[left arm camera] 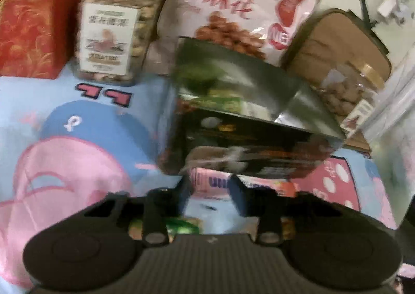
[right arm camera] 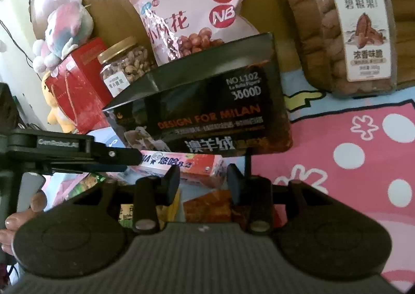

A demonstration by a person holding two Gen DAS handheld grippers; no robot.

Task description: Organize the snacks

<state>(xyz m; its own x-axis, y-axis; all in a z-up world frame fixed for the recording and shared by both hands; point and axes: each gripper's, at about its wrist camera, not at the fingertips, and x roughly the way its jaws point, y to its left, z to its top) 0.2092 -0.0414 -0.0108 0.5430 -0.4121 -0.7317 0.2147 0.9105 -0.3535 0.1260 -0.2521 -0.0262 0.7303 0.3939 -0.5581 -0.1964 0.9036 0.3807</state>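
Note:
A black box (right arm camera: 207, 102) with its lid raised stands on the cartoon blanket; it also shows in the left wrist view (left arm camera: 246, 122). A pink snack box (right arm camera: 181, 163) lies in front of it, seen too in the left wrist view (left arm camera: 215, 185). My left gripper (left arm camera: 208, 190) is open just above the pink box. My right gripper (right arm camera: 203, 177) is open and empty over the pink box and an orange packet (right arm camera: 207, 205). A white-pink snack bag (right arm camera: 192, 13) leans behind the black box. Nut jars stand at the left (left arm camera: 116, 26) and the right (right arm camera: 352, 26).
A red gift bag (left arm camera: 28, 16) stands at the far left. Plush toys (right arm camera: 62, 32) sit beside it. A brown cushion (left arm camera: 337, 42) lies behind the right jar. The left gripper's arm (right arm camera: 72, 151) crosses the right wrist view. Green packets (left arm camera: 181, 226) lie under my left gripper.

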